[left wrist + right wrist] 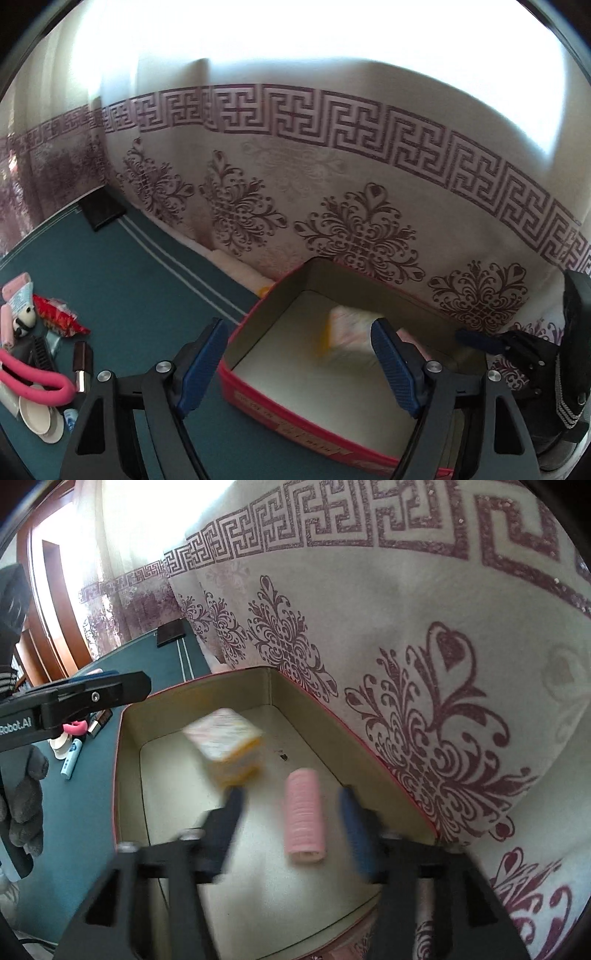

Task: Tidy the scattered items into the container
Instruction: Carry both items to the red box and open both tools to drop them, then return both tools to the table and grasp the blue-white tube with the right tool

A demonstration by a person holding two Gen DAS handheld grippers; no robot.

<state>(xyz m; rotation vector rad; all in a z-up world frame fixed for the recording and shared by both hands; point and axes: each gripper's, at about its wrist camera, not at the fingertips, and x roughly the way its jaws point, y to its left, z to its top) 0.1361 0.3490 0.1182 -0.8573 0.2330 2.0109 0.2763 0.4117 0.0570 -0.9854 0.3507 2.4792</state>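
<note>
Pink roller (304, 816) lies on the pale floor of the red-walled container (127, 716), between the spread jaws of the right gripper (291, 808) and touched by neither pad, so that gripper is released. Just ahead of its left jaw a blurred yellow-and-white box (227, 747) sits tilted inside the container; whether it rests on the floor cannot be told. The left gripper (299, 363) hangs over the container's near wall, jaws wide and gripping nothing, the same box (347, 326) showing beyond them. Both grippers point steeply down into the container. A gloved hand (26, 801) holds the left gripper's handle. To the left gripper's left, on the teal tabletop (122, 273), wait the scattered items: a red packet (61, 314), a pink loop (35, 374), a lipstick (83, 363), a white dish (38, 417). A patterned curtain (332, 184) hangs right behind the container
</note>
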